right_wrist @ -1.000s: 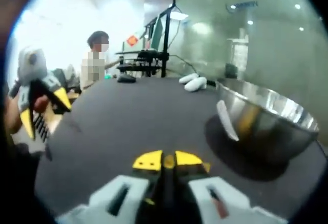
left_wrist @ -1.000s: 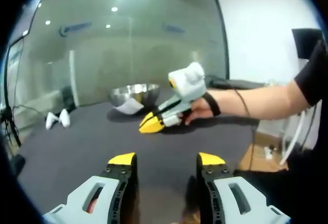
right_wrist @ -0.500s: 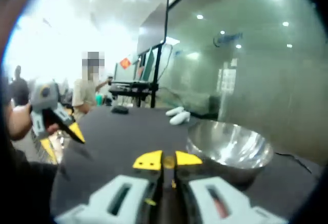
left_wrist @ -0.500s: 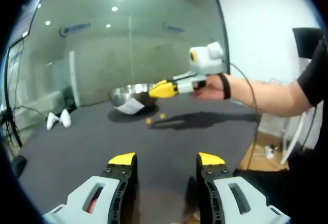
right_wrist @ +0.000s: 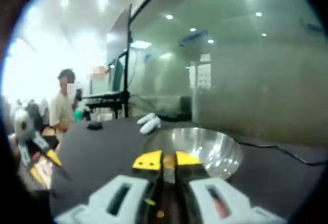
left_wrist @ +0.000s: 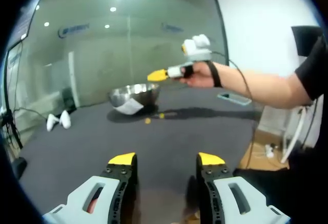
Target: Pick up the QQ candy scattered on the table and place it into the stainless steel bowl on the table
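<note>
While the yellow-tipped right gripper [left_wrist: 158,75] hangs raised near the rim of the shiny stainless steel bowl [left_wrist: 134,96], its jaws sit pressed together; a speck of orange shows between the tips, so I judge it pinches a candy for dropping in, though that is too small to be sure. The left gripper [left_wrist: 166,159] waits low over the dark grey surface [left_wrist: 77,152], jaws spread and empty. Two small yellow QQ candies [left_wrist: 154,118] lie loose on the surface just beside the bowl.
</note>
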A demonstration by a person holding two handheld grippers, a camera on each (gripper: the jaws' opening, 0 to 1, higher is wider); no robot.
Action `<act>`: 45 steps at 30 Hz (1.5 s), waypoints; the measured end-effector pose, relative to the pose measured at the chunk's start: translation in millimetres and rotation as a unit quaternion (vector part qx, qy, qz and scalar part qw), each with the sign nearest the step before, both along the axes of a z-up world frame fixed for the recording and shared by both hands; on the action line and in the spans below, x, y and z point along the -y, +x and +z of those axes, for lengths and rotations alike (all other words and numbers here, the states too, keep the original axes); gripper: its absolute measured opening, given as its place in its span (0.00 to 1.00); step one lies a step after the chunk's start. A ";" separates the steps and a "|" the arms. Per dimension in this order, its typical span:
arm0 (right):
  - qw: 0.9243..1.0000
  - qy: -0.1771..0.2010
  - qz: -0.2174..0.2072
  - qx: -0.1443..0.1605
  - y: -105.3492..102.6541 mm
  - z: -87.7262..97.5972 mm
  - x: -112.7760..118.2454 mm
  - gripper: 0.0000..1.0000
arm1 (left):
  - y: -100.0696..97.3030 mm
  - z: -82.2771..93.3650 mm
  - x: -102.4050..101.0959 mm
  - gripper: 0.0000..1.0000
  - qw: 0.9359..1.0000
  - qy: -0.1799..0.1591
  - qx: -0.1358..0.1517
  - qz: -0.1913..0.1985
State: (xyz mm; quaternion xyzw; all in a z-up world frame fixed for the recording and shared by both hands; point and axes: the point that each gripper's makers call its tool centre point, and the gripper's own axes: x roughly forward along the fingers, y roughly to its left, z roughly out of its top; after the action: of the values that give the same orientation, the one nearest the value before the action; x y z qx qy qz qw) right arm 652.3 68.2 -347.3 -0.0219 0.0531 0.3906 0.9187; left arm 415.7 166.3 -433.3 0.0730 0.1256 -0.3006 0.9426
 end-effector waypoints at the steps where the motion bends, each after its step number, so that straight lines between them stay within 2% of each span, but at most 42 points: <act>1: 1.000 0.012 -0.010 -0.004 4.4 3.8 0.7 0.09 | -0.2 -0.4 -0.4 0.47 1.000 -0.001 -0.001 0.002; 3: 0.999 0.033 -0.024 -0.023 13.0 7.0 1.7 0.09 | -1.2 -1.9 -0.3 0.47 1.000 0.002 -0.003 0.000; 4: 0.999 0.033 -0.027 -0.027 9.3 7.6 1.6 0.09 | -1.8 -2.2 -0.1 0.47 1.000 0.003 -0.003 -0.001; 7: 0.999 0.029 -0.029 -0.021 3.8 6.3 0.4 0.10 | -2.2 -1.0 -1.2 0.47 1.000 0.003 -0.002 -0.001; 8: 0.999 0.033 -0.024 -0.018 10.3 9.0 0.2 0.15 | -1.8 -0.7 -2.1 0.47 1.000 0.002 -0.001 0.001; 9: 0.997 0.069 -0.022 0.011 12.7 24.5 -1.2 0.24 | -1.3 -1.0 -3.1 0.47 1.000 0.002 -0.002 0.003; 10: 0.996 0.081 -0.020 0.032 16.1 32.4 -1.6 0.37 | -1.5 -2.0 -3.0 0.47 1.000 0.001 -0.003 0.003; 11: 0.997 0.072 -0.024 0.029 16.1 31.2 0.2 0.40 | -2.2 -3.3 -2.2 0.47 1.000 0.002 -0.005 0.001; 14: 0.997 0.065 -0.024 0.032 13.8 31.3 2.3 0.31 | -3.0 -4.6 -0.4 0.47 1.000 0.004 -0.005 -0.002; 18: 0.999 0.045 -0.008 0.023 11.1 18.1 -2.8 0.32 | -1.9 -0.7 2.2 0.47 1.000 -0.001 0.001 0.000; 23: 0.999 0.044 -0.007 0.016 12.4 13.6 -1.0 0.32 | -4.3 0.0 8.4 0.47 1.000 0.002 0.003 -0.007; 24: 0.999 0.044 -0.007 0.017 4.1 14.2 -1.1 0.32 | -4.6 -0.2 8.8 0.47 1.000 0.002 0.003 -0.008; 27: 0.999 0.037 -0.002 0.009 2.5 8.8 -0.3 0.31 | -5.4 -0.6 9.1 0.47 1.000 0.001 0.002 -0.007; 30: 0.999 0.028 0.016 0.015 -12.7 7.3 -2.3 0.31 | -6.2 -1.0 9.1 0.47 1.000 0.000 0.002 -0.007; 34: 0.996 -0.011 0.081 0.035 -42.3 -10.3 -9.1 0.31 | -5.4 0.7 5.3 0.47 1.000 -0.002 0.007 0.000; 36: 0.995 -0.017 0.098 0.022 -58.3 -26.9 -6.1 0.31 | -4.8 2.5 2.1 0.47 1.000 -0.003 0.008 0.005; 37: 0.993 -0.028 0.113 0.010 -69.0 -41.3 -3.9 0.31 | -3.0 4.0 -0.9 0.47 1.000 -0.003 0.010 0.008; 41: 0.992 -0.048 0.115 0.005 -80.3 -66.0 6.1 0.31 | -1.3 6.0 -2.4 0.47 1.000 -0.006 0.010 0.012; 45: 0.990 -0.059 0.126 -0.012 -82.7 -78.2 14.9 0.31 | -2.4 9.8 2.0 0.47 1.000 -0.013 0.014 0.005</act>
State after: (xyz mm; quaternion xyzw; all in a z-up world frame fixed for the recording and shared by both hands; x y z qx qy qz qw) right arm 569.7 53.3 -425.5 -0.0780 0.0836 0.4995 0.8587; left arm 413.2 164.3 -423.5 0.0644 0.1088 -0.2965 0.9466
